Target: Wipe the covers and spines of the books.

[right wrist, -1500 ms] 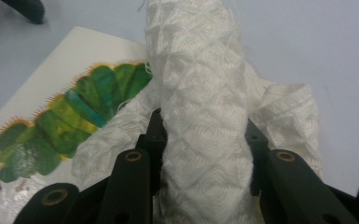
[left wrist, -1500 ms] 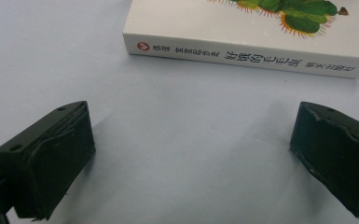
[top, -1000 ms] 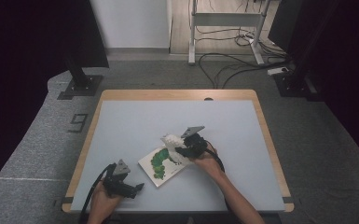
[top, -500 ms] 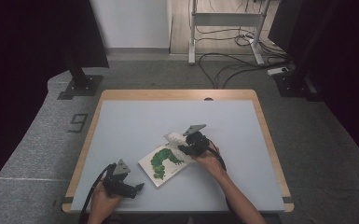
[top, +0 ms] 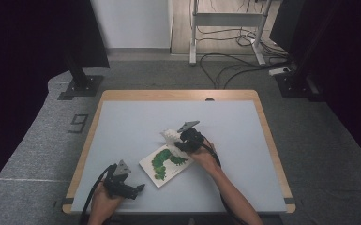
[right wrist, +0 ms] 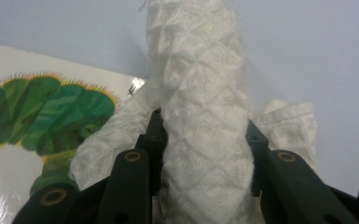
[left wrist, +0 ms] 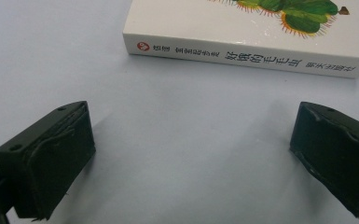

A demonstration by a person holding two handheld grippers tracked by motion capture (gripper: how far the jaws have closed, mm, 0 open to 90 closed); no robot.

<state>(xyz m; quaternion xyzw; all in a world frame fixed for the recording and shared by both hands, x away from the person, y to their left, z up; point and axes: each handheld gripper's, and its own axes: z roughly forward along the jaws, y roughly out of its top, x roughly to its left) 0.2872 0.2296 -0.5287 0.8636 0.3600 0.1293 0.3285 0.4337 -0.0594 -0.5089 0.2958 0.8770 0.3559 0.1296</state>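
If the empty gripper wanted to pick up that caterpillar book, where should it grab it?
Probably by the spine edge. The book lies flat on the table, its printed spine facing the left gripper, whose jaws stand open and empty just short of it. It would likely come in low and level from that near side. The far corner is poorer: the right gripper holds a white cloth there.

The pale counter [top: 136, 126] with a wooden rim carries a book [top: 165, 165] lying flat near the middle, toward the near edge.
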